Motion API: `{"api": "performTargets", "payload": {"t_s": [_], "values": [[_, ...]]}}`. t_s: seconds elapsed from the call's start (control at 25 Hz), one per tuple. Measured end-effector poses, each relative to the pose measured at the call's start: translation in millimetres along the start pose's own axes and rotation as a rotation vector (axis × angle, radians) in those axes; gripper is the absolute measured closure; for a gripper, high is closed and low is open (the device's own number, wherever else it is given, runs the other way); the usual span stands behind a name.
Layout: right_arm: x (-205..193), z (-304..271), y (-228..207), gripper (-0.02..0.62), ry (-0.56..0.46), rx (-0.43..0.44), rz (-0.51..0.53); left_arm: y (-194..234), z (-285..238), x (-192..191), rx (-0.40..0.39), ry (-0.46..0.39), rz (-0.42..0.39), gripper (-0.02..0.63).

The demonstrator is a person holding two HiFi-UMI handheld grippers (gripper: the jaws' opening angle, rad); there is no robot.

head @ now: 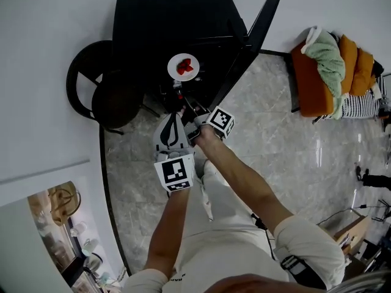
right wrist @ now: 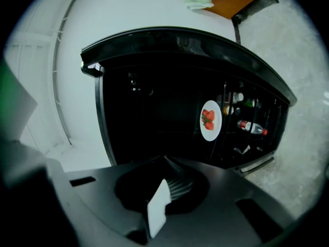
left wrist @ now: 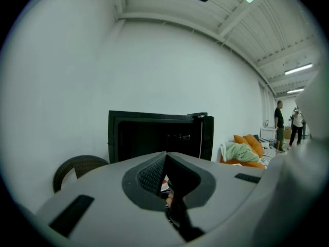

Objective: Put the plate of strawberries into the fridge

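The white plate of strawberries (head: 183, 66) rests inside the open black fridge (head: 159, 17); the right gripper view shows the plate (right wrist: 209, 120) on a dark shelf. The fridge door (head: 252, 38) stands swung open to the right. My left gripper (head: 177, 105) and right gripper (head: 190, 110) are side by side just in front of the fridge, below the plate and apart from it. The left gripper (left wrist: 165, 154) is shut, its jaws meeting at a point with nothing in them. Likewise the right gripper (right wrist: 164, 159) is shut and holds nothing.
Bottles (right wrist: 251, 127) stand in the door shelves. A dark round chair (head: 104, 93) sits left of the fridge. An orange sofa with a green blanket (head: 330, 66) is at the right. Two people (left wrist: 279, 125) stand far off. Grey tiled floor (head: 293, 151) lies around.
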State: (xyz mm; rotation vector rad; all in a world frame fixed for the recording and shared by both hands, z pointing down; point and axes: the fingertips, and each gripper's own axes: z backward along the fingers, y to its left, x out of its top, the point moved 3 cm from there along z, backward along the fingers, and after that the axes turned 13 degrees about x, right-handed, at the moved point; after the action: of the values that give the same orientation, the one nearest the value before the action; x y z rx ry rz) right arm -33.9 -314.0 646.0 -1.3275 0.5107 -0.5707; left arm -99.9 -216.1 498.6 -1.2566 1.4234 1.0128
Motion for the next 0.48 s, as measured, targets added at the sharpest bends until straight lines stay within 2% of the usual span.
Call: {"api": "performTargets", "payload": {"t_s": [0.24, 0.48], "values": [[-3, 11, 53, 0.584, 0.044, 0.025, 0.036, 2, 24, 32, -0.012, -0.011, -0.017, 0.604], [-14, 27, 91, 0.584, 0.033, 0.028, 0.0, -3, 41, 54, -0.006, -0.008, -0.024, 0.604]]}}
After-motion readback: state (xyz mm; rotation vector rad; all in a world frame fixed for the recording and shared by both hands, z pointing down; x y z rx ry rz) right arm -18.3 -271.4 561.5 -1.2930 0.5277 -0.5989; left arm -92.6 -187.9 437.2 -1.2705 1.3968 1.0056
